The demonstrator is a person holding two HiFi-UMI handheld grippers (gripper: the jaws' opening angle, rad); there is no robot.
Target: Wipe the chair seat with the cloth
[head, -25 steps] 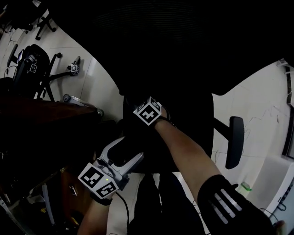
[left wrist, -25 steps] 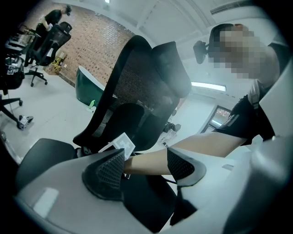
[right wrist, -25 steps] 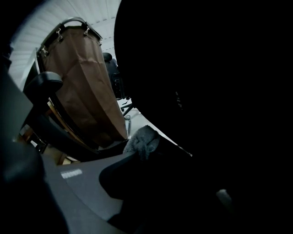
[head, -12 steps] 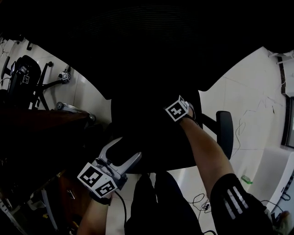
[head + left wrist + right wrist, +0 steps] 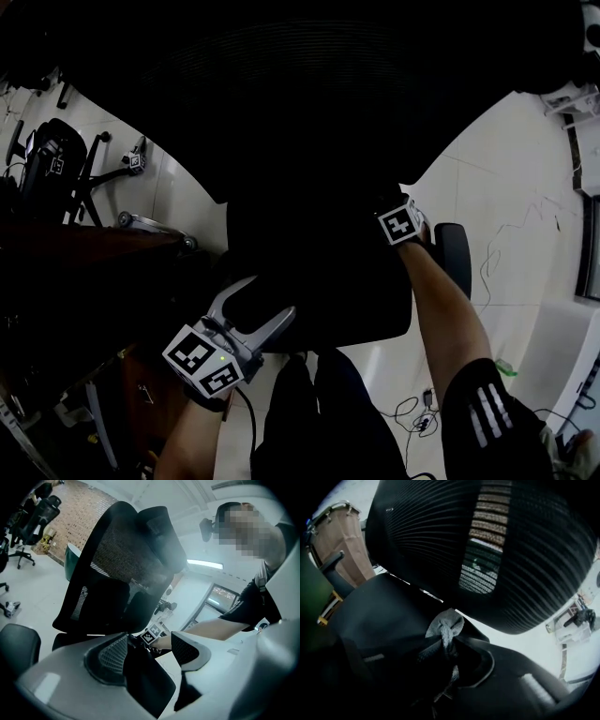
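The black chair seat [image 5: 319,272] fills the middle of the head view, under its mesh backrest [image 5: 309,103]. My right gripper [image 5: 389,212] is at the seat's right side, beside the black armrest [image 5: 457,255]. In the right gripper view it [image 5: 447,641] is shut on a crumpled grey cloth [image 5: 445,626] that rests on the seat [image 5: 375,606] below the backrest [image 5: 487,541]. My left gripper [image 5: 265,300] is at the seat's front left corner. Its jaws [image 5: 150,654] stand apart with the seat's edge [image 5: 140,677] between them, and a gap shows beside the right pad.
Other office chairs [image 5: 52,141] stand at the upper left on the pale tiled floor. A dark wooden desk [image 5: 84,253] lies close on the left. Cables [image 5: 422,417] trail on the floor at the lower right, near white furniture [image 5: 562,356]. A second armrest [image 5: 16,644] shows in the left gripper view.
My right gripper has swept with the cloth from the seat's left-middle across to its right edge by the armrest. The left gripper has stayed at the front left corner.
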